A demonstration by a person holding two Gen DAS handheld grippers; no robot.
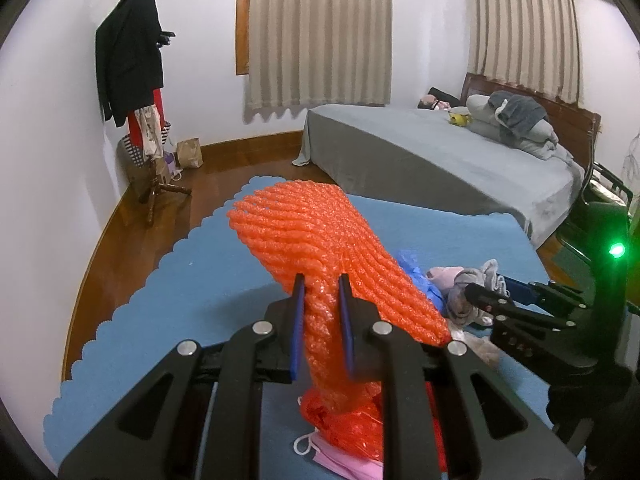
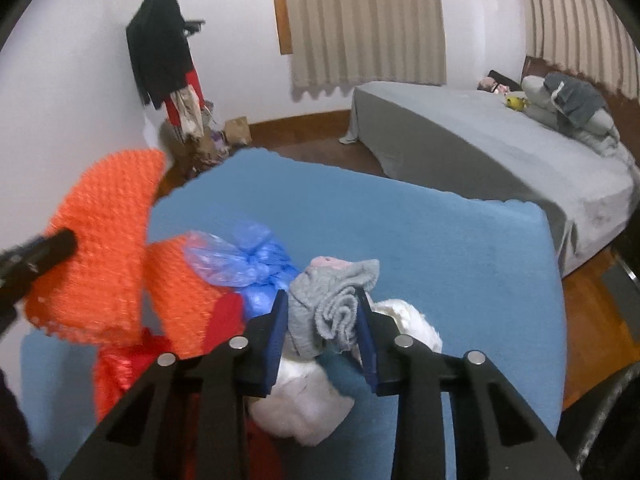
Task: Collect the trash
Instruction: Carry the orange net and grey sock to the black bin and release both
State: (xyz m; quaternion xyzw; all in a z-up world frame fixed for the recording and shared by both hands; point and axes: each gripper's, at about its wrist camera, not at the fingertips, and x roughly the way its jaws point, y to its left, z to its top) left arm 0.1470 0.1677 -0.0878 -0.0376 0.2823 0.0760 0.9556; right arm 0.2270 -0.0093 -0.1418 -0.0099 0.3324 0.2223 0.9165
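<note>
My left gripper (image 1: 322, 286) is shut on an orange foam net (image 1: 320, 240), held up above the blue mat (image 1: 200, 300); the net also shows in the right wrist view (image 2: 104, 240). My right gripper (image 2: 322, 300) is shut on a grey sock (image 2: 332, 308), lifted over the pile. The pile holds a blue plastic bag (image 2: 256, 260), a white crumpled wad (image 2: 304, 400), a red plastic bag (image 1: 344, 428) and a pink face mask (image 1: 340, 460). The right gripper also shows in the left wrist view (image 1: 492, 292).
A bed (image 1: 440, 160) with a grey cover stands at the right. A coat stand (image 1: 136, 80) with a black jacket is in the left corner, with a paper bag (image 1: 190, 152) beside it. The floor (image 1: 224, 172) around the mat is wooden.
</note>
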